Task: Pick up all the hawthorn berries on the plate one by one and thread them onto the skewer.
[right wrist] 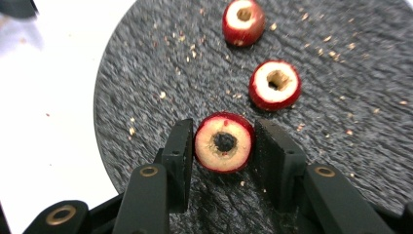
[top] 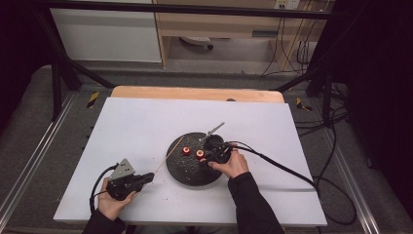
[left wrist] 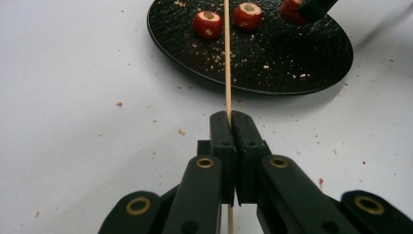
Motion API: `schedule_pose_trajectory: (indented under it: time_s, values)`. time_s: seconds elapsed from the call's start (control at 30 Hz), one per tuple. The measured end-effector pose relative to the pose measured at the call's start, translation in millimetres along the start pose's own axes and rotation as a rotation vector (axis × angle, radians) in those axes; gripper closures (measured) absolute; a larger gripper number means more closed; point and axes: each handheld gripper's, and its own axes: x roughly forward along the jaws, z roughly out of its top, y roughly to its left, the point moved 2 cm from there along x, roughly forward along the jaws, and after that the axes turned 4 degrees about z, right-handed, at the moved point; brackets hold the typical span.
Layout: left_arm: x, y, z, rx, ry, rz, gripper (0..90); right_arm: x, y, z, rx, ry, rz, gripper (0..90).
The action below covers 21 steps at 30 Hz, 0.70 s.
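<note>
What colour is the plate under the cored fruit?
Black plate, faintly textured; clearest in the right gripper view.

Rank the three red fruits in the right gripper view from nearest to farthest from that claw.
1. The fruit with the dark core hole, right between the right claw jaws at the plate's near part.
2. The middle fruit, up and to the right, its hole pale.
3. The far fruit, near the top edge of the view.
</note>
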Motion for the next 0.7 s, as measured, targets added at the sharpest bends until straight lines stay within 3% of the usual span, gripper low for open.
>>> schedule_pose_trajectory:
  time_s: [0.43, 0.7]
  values:
    - [1.0, -4.3, 1.3, 0.002, -0.008, -0.002, 88.2, -27.5, -6.5, -14.7, 0.107, -0.217, -0.003, 60.8]
    - [3.2, -6.8, 2.3, 0.003, -0.010, 0.000, 88.2, -32.1, -10.5, -32.0, 0.183, -0.409, 0.016, 60.9]
